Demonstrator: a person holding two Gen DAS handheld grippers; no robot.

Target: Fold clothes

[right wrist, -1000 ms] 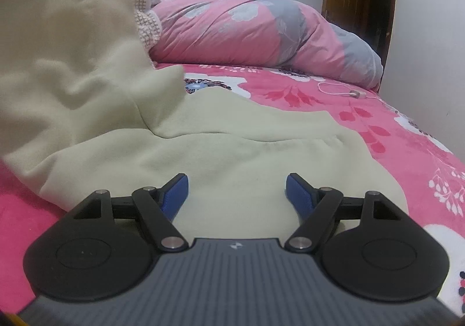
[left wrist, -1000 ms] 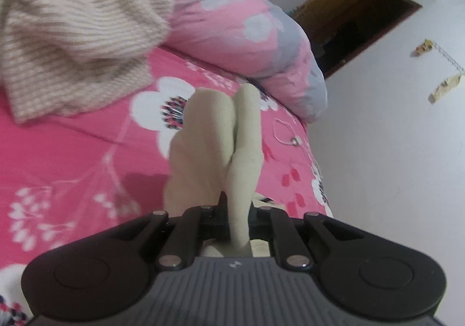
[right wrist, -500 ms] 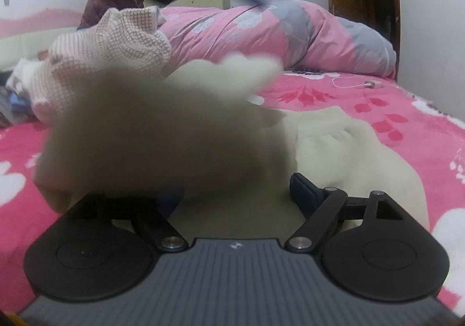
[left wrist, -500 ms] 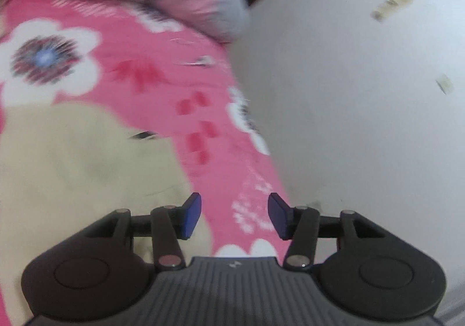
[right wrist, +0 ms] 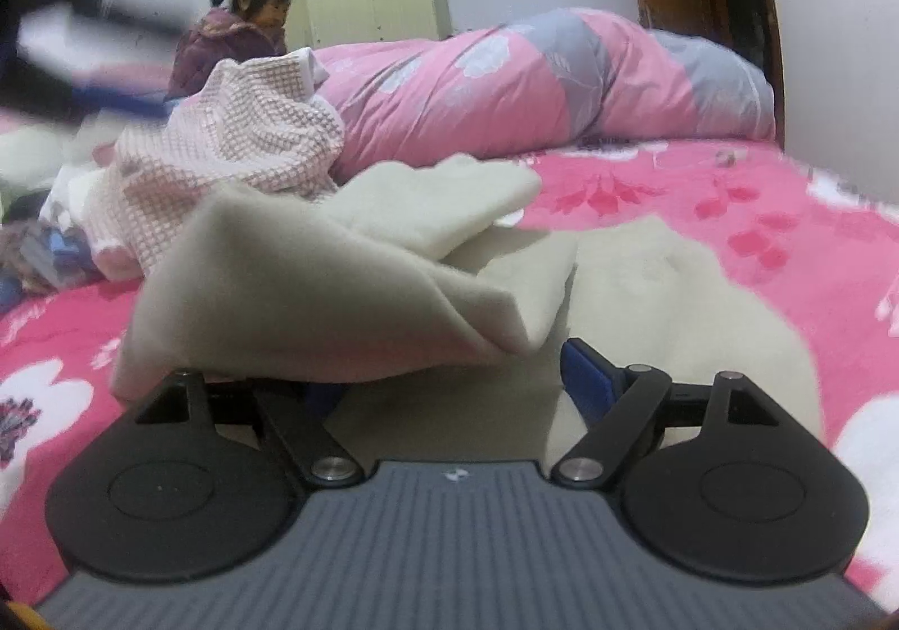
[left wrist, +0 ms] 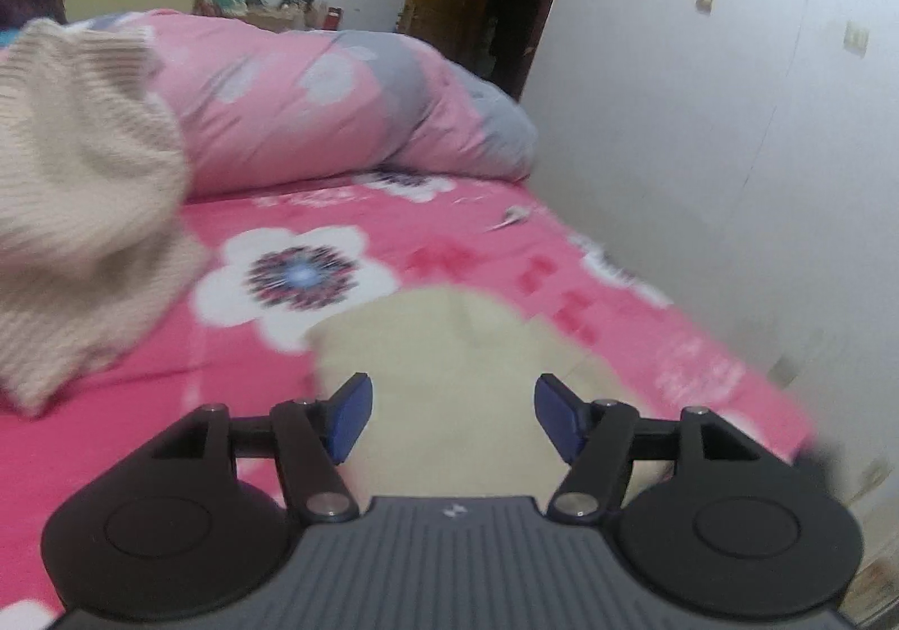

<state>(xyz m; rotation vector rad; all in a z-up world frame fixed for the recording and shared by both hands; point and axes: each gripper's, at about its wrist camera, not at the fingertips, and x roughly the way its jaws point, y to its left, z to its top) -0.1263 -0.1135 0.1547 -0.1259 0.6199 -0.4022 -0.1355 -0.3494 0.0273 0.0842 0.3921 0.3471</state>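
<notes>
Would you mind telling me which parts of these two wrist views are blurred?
Left wrist view: motion blur smears the bedsheet and cream garment; the left gripper stays sharp. Right wrist view: the garment's near fold and a dark streak top left are soft; the quilt is clearer.

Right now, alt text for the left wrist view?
The left tool hangs open above a cream garment on a pink floral bedsheet. A knitted beige sweater lies left, a rolled pink-grey duvet behind.
</notes>
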